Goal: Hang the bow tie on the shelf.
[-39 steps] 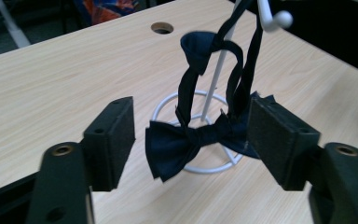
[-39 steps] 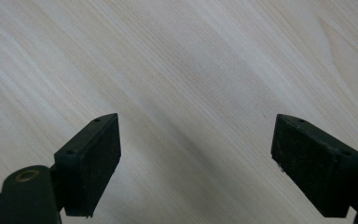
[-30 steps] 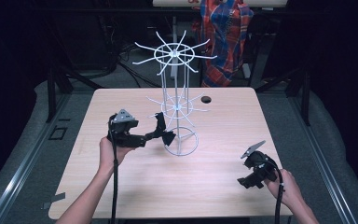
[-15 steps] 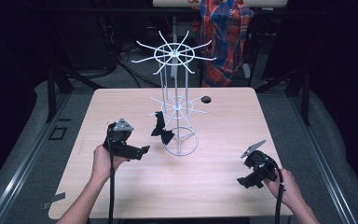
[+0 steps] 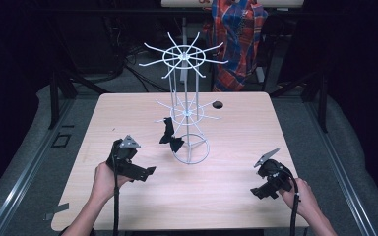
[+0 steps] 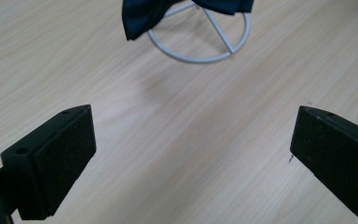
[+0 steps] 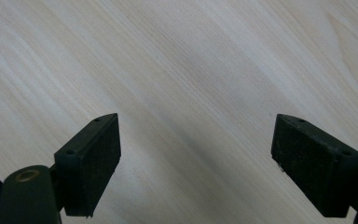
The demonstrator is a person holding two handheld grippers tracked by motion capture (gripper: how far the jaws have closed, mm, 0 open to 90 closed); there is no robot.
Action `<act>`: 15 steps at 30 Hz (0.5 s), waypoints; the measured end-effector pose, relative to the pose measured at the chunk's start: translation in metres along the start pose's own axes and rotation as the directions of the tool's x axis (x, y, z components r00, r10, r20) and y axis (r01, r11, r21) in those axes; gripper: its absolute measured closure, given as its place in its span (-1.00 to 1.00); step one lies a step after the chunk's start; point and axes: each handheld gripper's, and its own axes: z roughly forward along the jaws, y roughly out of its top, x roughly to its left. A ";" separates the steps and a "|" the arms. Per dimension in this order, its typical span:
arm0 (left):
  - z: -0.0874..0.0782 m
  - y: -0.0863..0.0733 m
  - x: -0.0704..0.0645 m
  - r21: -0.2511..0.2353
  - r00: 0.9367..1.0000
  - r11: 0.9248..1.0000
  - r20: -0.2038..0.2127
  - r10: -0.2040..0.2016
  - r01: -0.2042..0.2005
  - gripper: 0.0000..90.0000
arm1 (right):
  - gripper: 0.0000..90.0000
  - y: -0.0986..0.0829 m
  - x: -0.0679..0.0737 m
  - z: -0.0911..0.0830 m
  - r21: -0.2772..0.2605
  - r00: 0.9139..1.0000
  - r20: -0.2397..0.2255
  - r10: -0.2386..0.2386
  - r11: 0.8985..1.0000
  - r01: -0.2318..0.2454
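Observation:
A white wire display rack (image 5: 185, 113) with two tiers of spokes stands mid-table. A dark navy bow tie (image 5: 170, 136) hangs from a lower spoke on its left side. My left gripper (image 5: 145, 173) is at the front left of the table, apart from the rack, jaws wide open and empty. In the left gripper view the bow tie (image 6: 144, 14) and the rack's base ring (image 6: 200, 44) lie ahead of the open left gripper (image 6: 191, 154). My right gripper (image 5: 262, 192) rests low at the front right. Its own view shows the right gripper (image 7: 196, 158) open over bare wood.
A small black round object (image 5: 218, 104) lies on the table behind the rack. A plaid cloth (image 5: 236, 34) hangs beyond the far edge. The wooden tabletop (image 5: 236, 142) ends close to both hands at the front; dark floor and frame rails surround it.
My left gripper let go of the bow tie, which now hangs on the rack, and drew back toward the front left. The right gripper stayed put.

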 end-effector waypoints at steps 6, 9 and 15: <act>0.003 -0.014 -0.006 0.062 1.000 0.998 -0.004 0.013 -0.013 -1.00 | -0.66 0.001 0.000 0.001 0.015 1.000 -0.006 -0.015 1.000 0.015; 0.005 -0.019 -0.008 0.089 1.000 0.996 -0.003 0.011 -0.010 -1.00 | -0.66 0.001 0.001 0.002 0.010 1.000 -0.012 -0.015 1.000 0.015; 0.011 -0.021 -0.007 0.098 0.999 0.995 0.026 0.030 -0.032 -1.00 | -0.66 0.002 0.002 0.003 0.017 1.000 -0.016 -0.021 1.000 0.022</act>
